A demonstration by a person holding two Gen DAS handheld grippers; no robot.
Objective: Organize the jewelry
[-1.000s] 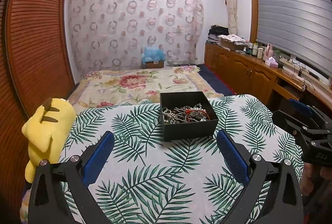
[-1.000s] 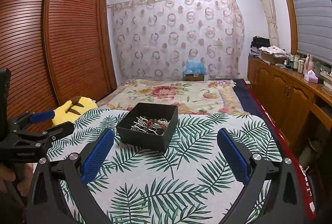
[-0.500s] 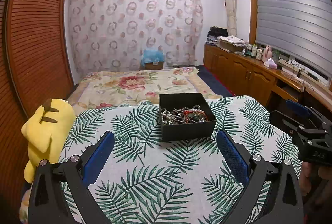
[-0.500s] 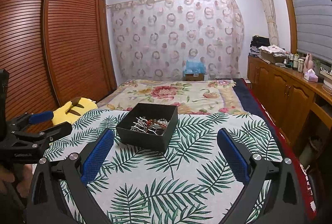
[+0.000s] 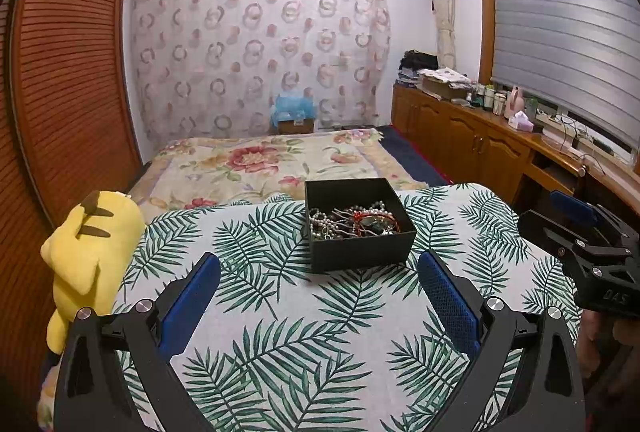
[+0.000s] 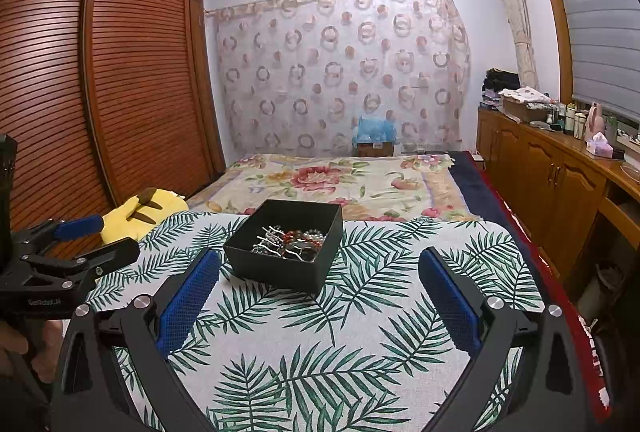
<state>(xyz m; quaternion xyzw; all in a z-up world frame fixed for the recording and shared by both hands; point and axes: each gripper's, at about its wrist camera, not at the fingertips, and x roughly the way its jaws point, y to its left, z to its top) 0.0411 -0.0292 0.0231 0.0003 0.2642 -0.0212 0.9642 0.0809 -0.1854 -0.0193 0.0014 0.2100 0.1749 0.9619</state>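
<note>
Left wrist view: left gripper and right gripper gape wide; square black jewelry-filled cardboard box at twelve o'clock.

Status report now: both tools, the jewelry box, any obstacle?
Left tool open, empty. Right tool open, empty. Black box of tangled jewelry ahead on leaf-print cloth, untouched. Nothing between tools and box.

Even, slightly cool indoor light, soft shadows, sharp focus throughout; fisheye bends the edges, and corners vignette to black.
</note>
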